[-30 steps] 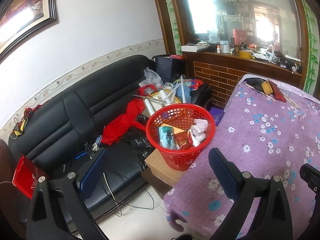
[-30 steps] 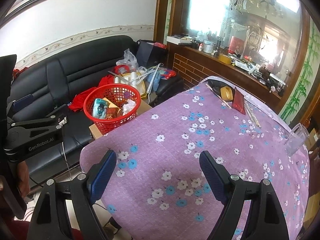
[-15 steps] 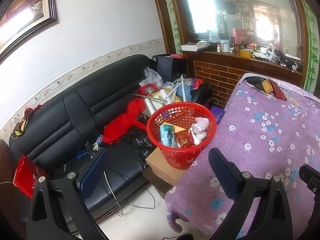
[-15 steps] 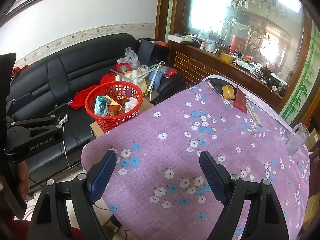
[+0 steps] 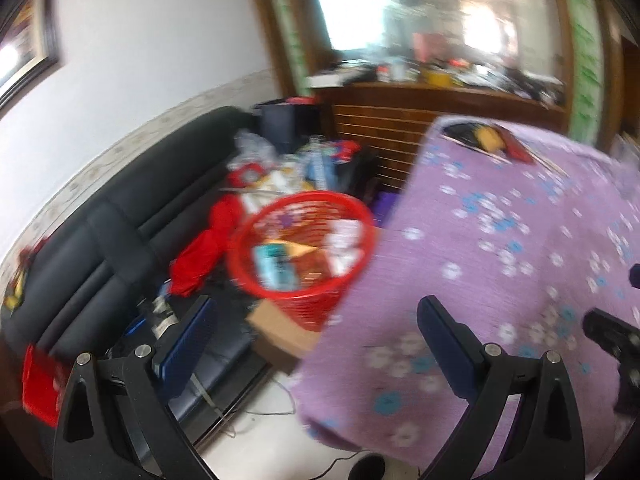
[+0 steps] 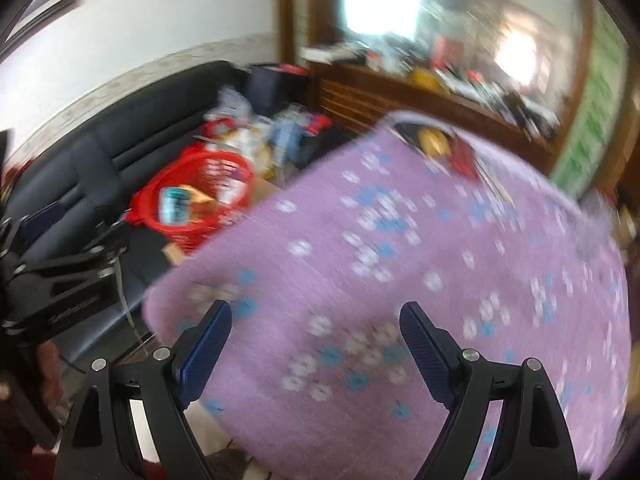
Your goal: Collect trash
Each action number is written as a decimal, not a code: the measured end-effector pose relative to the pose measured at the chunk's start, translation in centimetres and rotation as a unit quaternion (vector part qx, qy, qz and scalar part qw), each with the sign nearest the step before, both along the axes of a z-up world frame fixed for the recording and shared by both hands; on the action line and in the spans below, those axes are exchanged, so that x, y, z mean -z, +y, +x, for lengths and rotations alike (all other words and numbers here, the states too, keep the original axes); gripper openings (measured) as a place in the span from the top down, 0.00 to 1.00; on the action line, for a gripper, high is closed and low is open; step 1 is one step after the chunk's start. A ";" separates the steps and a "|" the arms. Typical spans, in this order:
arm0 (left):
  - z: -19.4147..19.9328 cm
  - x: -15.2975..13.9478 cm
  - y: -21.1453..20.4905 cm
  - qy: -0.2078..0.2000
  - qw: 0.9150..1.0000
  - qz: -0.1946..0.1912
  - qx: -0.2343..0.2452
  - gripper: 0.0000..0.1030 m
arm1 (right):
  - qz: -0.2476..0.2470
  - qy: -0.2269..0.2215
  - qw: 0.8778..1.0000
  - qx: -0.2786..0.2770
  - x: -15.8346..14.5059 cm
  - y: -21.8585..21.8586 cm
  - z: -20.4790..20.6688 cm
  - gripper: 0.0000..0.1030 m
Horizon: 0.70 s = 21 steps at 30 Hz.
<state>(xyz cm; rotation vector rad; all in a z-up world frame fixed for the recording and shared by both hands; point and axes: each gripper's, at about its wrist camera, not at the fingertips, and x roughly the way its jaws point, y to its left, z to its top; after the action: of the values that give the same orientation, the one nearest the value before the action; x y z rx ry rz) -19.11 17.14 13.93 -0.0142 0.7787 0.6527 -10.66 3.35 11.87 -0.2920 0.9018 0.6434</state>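
I see a table with a purple flowered cloth (image 6: 400, 260) beside a black sofa (image 5: 100, 232). The red basket (image 5: 304, 256) of trash sits on a cardboard box (image 5: 280, 332) between them. My left gripper (image 5: 316, 332) and right gripper (image 6: 316, 336) both have jaws wide apart, holding nothing. Everything looks blurry.

Basket (image 5: 344, 292): red plastic mesh. Cloth on bench (image 5: 500, 264): purple, printed with white and blue flowers. Sofa (image 5: 120, 220): black, glossy. Garment on sofa (image 5: 204, 252): red. Box under basket (image 5: 280, 330): tan cardboard. Wall (image 5: 160, 40): white, with pale patterned border strip. Hand-held gripper pads (image 6: 208, 344): dark blue on black frames.
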 end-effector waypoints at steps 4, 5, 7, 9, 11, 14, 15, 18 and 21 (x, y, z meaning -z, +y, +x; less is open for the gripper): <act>4.7 3.1 -5.0 0.032 0.995 -0.016 0.098 0.04 | -0.021 0.035 0.992 0.120 3.9 -6.2 4.1 0.13; 6.4 4.3 -7.2 0.042 0.990 -0.026 0.130 0.04 | -0.031 0.038 0.987 0.153 4.9 -8.1 5.0 0.13; 9.1 6.4 -10.4 0.063 0.981 -0.055 0.175 0.04 | -0.053 0.049 0.973 0.219 7.2 -12.5 6.6 0.13; 11.4 8.2 -13.2 0.074 0.973 -0.073 0.205 0.04 | -0.065 0.058 0.960 0.266 8.8 -15.9 7.7 0.14; 13.4 9.7 -16.0 0.086 0.967 -0.080 0.227 0.04 | -0.067 0.069 0.946 0.310 10.2 -19.6 8.7 0.14; 15.9 11.7 -20.0 0.096 0.958 -0.080 0.260 0.04 | -0.072 0.062 0.933 0.347 11.6 -23.3 9.8 0.14; 16.4 12.2 -20.8 0.102 0.956 -0.080 0.264 0.04 | -0.072 0.063 0.931 0.352 11.9 -23.9 10.1 0.14; 17.7 13.5 -22.0 0.116 0.950 -0.092 0.274 0.04 | -0.040 0.067 0.928 0.364 12.5 -24.9 11.0 0.11; 18.3 13.5 -22.1 0.106 0.949 -0.094 0.280 0.04 | -0.035 0.057 0.928 0.366 12.8 -24.4 11.9 0.07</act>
<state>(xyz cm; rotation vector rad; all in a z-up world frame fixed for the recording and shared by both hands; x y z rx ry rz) -0.78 -5.00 0.40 0.1012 0.9971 0.0367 1.21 -21.03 -0.89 0.0324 1.0586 -0.0667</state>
